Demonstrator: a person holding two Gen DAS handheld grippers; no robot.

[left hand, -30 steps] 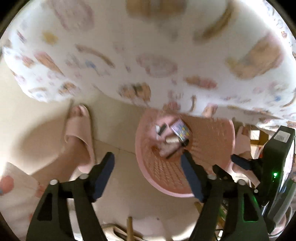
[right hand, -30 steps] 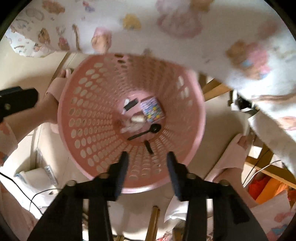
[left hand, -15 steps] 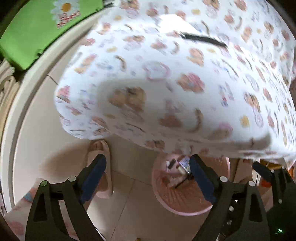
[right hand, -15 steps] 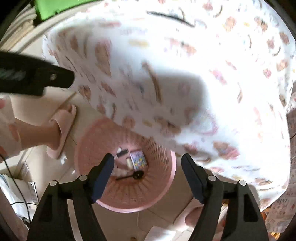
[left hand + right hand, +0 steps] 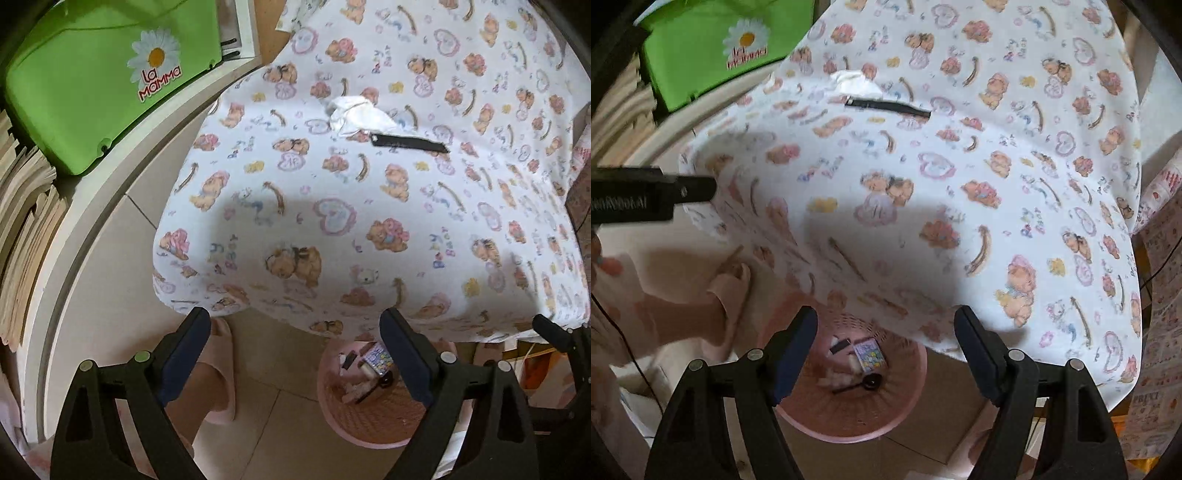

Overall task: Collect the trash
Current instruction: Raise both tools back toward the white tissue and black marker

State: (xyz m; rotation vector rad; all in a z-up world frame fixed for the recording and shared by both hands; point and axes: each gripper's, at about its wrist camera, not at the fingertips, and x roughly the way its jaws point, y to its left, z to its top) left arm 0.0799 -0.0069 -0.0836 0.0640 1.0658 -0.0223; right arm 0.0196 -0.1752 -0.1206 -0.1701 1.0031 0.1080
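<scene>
A crumpled white tissue (image 5: 356,112) and a flat black strip (image 5: 410,143) lie on the table's bear-print cloth (image 5: 332,221); both also show in the right wrist view, tissue (image 5: 855,83) and strip (image 5: 886,107). A pink perforated basket (image 5: 905,413) stands on the floor under the table edge and holds a small printed box (image 5: 870,354), a black spoon (image 5: 864,384) and other scraps. It also shows in the left wrist view (image 5: 369,424). My left gripper (image 5: 295,354) and right gripper (image 5: 886,354) are both open and empty, above the basket.
A green "La Mamma" box (image 5: 103,81) sits on a white shelf at the left, with stacked papers (image 5: 22,221) beside it. A foot in a pink slipper (image 5: 218,373) stands left of the basket. The floor is beige tile.
Both grippers have risen from just over the basket to above table height, and the right gripper has opened wider. The tabletop with the tissue and black strip has come into view.
</scene>
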